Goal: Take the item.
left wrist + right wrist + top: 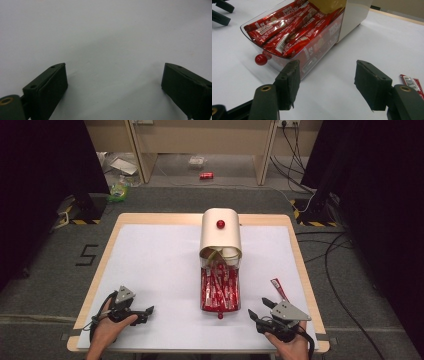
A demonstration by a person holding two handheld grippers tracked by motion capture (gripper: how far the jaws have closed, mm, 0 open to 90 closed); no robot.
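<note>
Jaws wide on my right hand-held gripper, nothing between them, and it sits low over the table at the near right corner. My left hand-held gripper rests at the near left, also gaping and empty, bare white surface ahead of it. Just beside the right one lies a single red sachet, flat and loose, apart from the rest. A little further in, the clear drawer is pulled out toward me from its cream box, packed with more red sachets, a red knob on its front.

Risk, as I judge it: the lone sachet is thin and glossy, so the pads may slide over it or push it toward the table edge. Swinging left carelessly, I could clip the drawer wall and drag the whole box.

Sachets look slim, foil-shiny, white lettering, slightly crinkled.
</note>
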